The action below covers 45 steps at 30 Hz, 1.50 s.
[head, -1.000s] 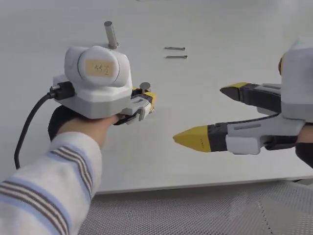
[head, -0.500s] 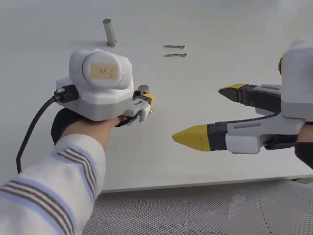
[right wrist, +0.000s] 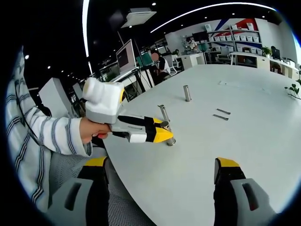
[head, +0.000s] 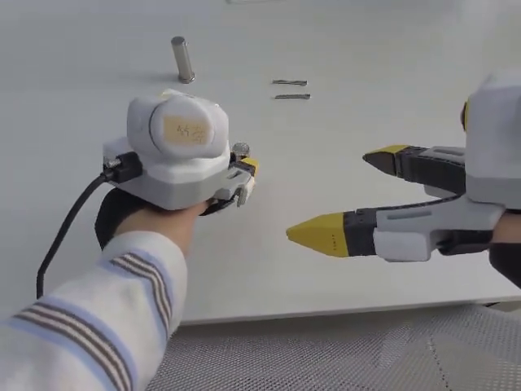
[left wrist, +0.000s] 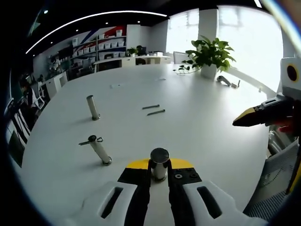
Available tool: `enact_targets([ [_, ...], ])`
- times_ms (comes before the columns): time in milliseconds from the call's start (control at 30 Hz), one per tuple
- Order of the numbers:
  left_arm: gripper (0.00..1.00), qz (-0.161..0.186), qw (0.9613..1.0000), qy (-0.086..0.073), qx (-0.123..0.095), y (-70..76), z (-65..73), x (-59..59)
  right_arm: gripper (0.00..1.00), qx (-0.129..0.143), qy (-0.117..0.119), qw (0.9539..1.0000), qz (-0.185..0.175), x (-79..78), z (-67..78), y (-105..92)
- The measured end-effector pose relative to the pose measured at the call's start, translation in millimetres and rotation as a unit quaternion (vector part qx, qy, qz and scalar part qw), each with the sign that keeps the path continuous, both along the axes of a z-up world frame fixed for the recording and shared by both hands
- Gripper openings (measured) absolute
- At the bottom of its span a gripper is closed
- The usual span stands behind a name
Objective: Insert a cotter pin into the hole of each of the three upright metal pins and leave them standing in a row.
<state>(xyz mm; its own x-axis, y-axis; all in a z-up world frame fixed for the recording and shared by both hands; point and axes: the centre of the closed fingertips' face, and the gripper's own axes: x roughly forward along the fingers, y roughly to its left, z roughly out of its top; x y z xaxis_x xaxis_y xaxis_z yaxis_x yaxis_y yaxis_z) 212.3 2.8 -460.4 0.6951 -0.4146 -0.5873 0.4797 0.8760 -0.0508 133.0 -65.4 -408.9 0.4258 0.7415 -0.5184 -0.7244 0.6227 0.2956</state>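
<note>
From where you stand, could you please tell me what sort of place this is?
It looks like an open-plan office or lab workspace. There is a long white table, wall shelves stocked with storage bins at the far end, a potted plant on the table, and a monitor on a neighbouring desk.

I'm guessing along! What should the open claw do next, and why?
Probably the right gripper should reach for a loose cotter pin: its jaws are open and empty, while the left gripper is shut on a metal pin without one.
</note>
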Motion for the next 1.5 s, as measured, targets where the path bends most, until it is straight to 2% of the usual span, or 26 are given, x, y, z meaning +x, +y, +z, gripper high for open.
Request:
enact_targets([
  [200, 0.10, 0.001, 1.0000, -0.006, 0.003, 1.3, 0.1, 1.0, 0.91, -0.002, 0.000, 1.0000, 0.003, -1.8, -0.3, 1.4],
  [333, 0.10, -0.003, 1.0000, 0.001, 0.000, 1.7, -0.3, 0.4, 0.91, -0.002, -0.001, 1.0000, 0.006, -3.1, 1.2, 4.2],
  [433, 0.10, -0.013, 0.9999, 0.011, -0.002, 1.9, -1.3, -1.4, 0.91, 0.000, -0.002, 1.0000, 0.006, -2.6, 2.3, 4.4],
  [600, 0.15, -0.052, 0.9986, 0.003, -0.010, 0.0, 5.5, -5.3, 0.91, -0.004, 0.001, 1.0000, 0.006, -3.4, -0.1, 2.2],
  [667, 0.20, -0.081, 0.9966, 0.008, -0.012, -2.5, 8.9, -12.1, 0.91, -0.005, 0.001, 1.0000, 0.005, -4.2, -0.1, 1.2],
  [767, 0.30, -0.110, 0.9939, -0.001, -0.005, 1.4, 14.2, -18.7, 0.91, -0.005, 0.002, 1.0000, 0.005, -5.2, -0.2, 0.0],
  [800, 0.34, -0.127, 0.9919, -0.004, -0.007, 2.6, 16.5, -22.4, 0.91, -0.006, 0.002, 1.0000, 0.006, -5.5, -0.5, -0.5],
  [833, 0.38, -0.137, 0.9905, 0.000, -0.013, 2.6, 17.6, -25.6, 0.91, -0.009, 0.002, 0.9999, 0.006, -5.6, -0.9, -1.3],
  [867, 0.41, -0.152, 0.9875, 0.019, -0.037, 0.1, 19.8, -34.8, 0.91, -0.010, 0.001, 0.9999, 0.007, -5.6, -0.8, -1.6],
  [900, 0.42, -0.171, 0.9842, 0.024, -0.040, -0.3, 21.4, -41.0, 0.91, -0.010, 0.001, 0.9999, 0.006, -4.8, -1.0, -2.4],
  [1000, 0.49, -0.192, 0.9812, -0.009, -0.018, 7.5, 29.4, -43.8, 0.91, -0.011, 0.001, 0.9999, 0.006, -4.0, -1.0, -3.1],
  [1033, 0.54, -0.191, 0.9811, -0.006, -0.031, 8.9, 32.2, -47.2, 0.91, -0.011, 0.001, 0.9999, 0.006, -4.1, -1.2, -3.1],
  [1100, 0.61, -0.200, 0.9754, -0.006, -0.093, -0.6, 44.0, -54.6, 0.91, -0.011, 0.003, 0.9999, 0.006, -3.7, -2.2, -3.4],
  [1133, 0.67, -0.200, 0.9743, -0.003, -0.103, -1.2, 46.1, -56.1, 0.91, -0.011, 0.004, 0.9999, 0.007, -3.3, -3.1, -3.5],
  [1167, 0.72, -0.206, 0.9734, -0.009, -0.101, -0.2, 48.0, -57.3, 0.91, -0.011, 0.005, 0.9999, 0.008, -3.5, -3.3, -3.2],
  [1233, 0.81, -0.209, 0.9728, -0.010, -0.099, -0.1, 49.6, -59.8, 0.91, -0.014, 0.006, 0.9998, 0.011, -4.4, -3.7, -2.7],
  [1333, 0.86, -0.222, 0.9693, -0.006, -0.106, -3.0, 53.2, -65.0, 0.90, -0.012, 0.007, 0.9998, 0.014, -4.8, -0.9, -1.7],
  [1400, 0.91, -0.226, 0.9687, -0.001, -0.102, -3.2, 52.4, -67.0, 0.90, -0.009, 0.005, 0.9998, 0.015, -2.5, 1.4, -2.1],
  [1500, 0.97, -0.231, 0.9683, -0.005, -0.096, -2.9, 53.7, -68.2, 0.90, -0.009, 0.000, 0.9998, 0.015, 0.1, 5.7, -2.1],
])
